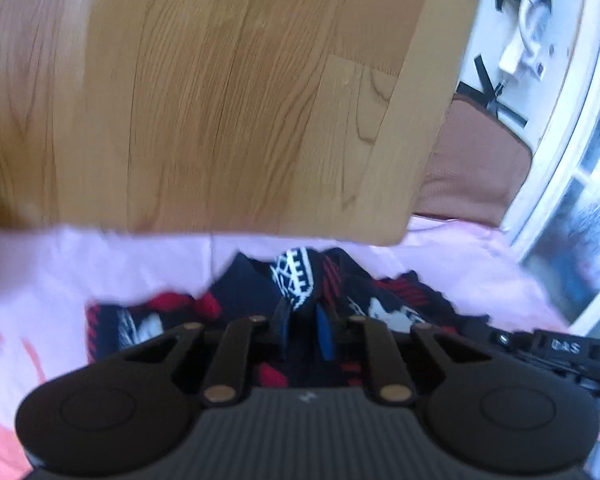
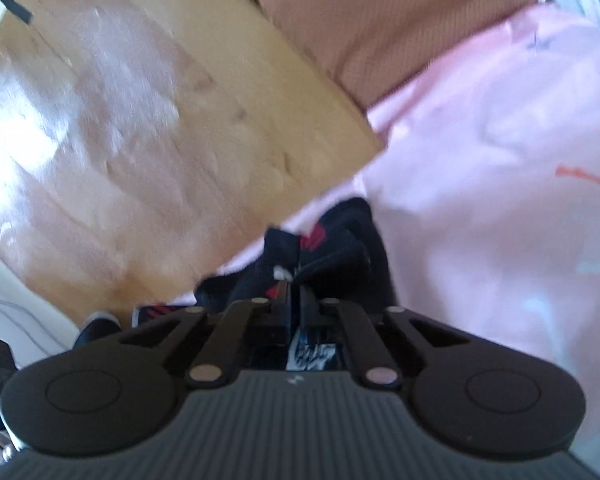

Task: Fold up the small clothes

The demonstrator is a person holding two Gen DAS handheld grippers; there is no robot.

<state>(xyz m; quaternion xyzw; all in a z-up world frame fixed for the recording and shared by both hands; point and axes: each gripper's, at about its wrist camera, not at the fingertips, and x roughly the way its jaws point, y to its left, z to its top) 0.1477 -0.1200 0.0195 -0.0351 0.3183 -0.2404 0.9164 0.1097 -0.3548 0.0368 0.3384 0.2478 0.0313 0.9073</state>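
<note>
Blur softens both wrist views, and each gripper body hides the near part of the garment, so its kind and full outline can't be made out — one dark navy piece w/ red and white pattern, two grippers. It lies bunched on a pink sheet by the wooden board, right at both sets of fingertips. Left gripper is pinched on a raised fold of it, right gripper clamped together on another fold — cloth bunched just ahead.
</note>
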